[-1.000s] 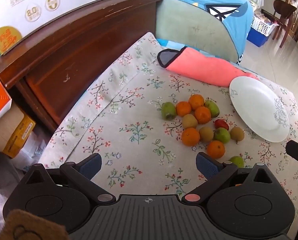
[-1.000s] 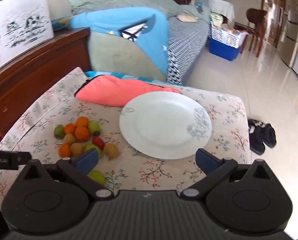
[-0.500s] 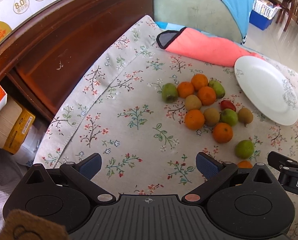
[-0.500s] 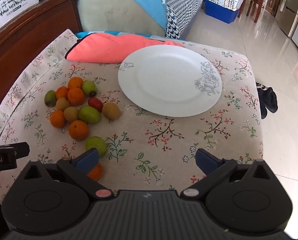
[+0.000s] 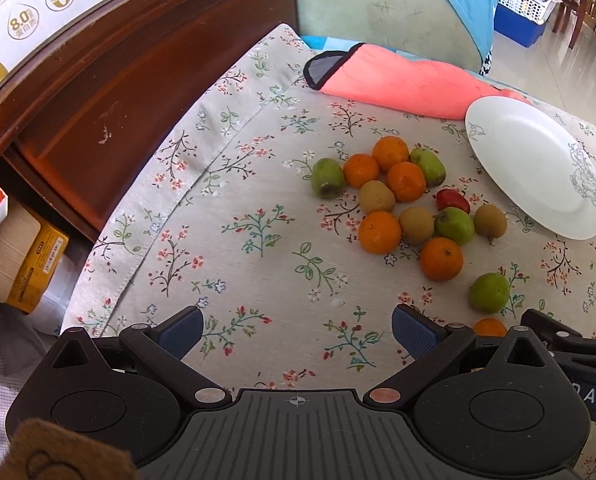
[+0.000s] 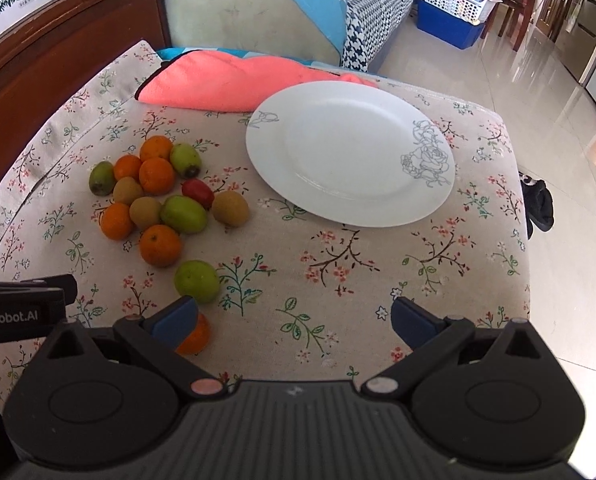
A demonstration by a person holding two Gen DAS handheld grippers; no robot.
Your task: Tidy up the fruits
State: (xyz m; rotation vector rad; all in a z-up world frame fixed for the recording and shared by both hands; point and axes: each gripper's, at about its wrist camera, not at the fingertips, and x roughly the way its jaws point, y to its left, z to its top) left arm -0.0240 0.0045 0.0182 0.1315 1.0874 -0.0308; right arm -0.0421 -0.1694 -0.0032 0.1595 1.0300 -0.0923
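Just beside right hand-held gripper (image 6: 294, 316): half-hidden orange (image 6: 196, 336).

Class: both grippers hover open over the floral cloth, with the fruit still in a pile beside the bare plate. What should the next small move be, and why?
Probably lower the right gripper onto the lone green fruit just ahead of it. Its jaws are open and hold nothing, that fruit lies apart from the cluster, and the white plate holds no fruit.

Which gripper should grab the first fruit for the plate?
Probably right. The right gripper is open, with the loose green fruit just ahead of its left finger and the empty plate straight ahead. The left gripper, also open, faces bare cloth.
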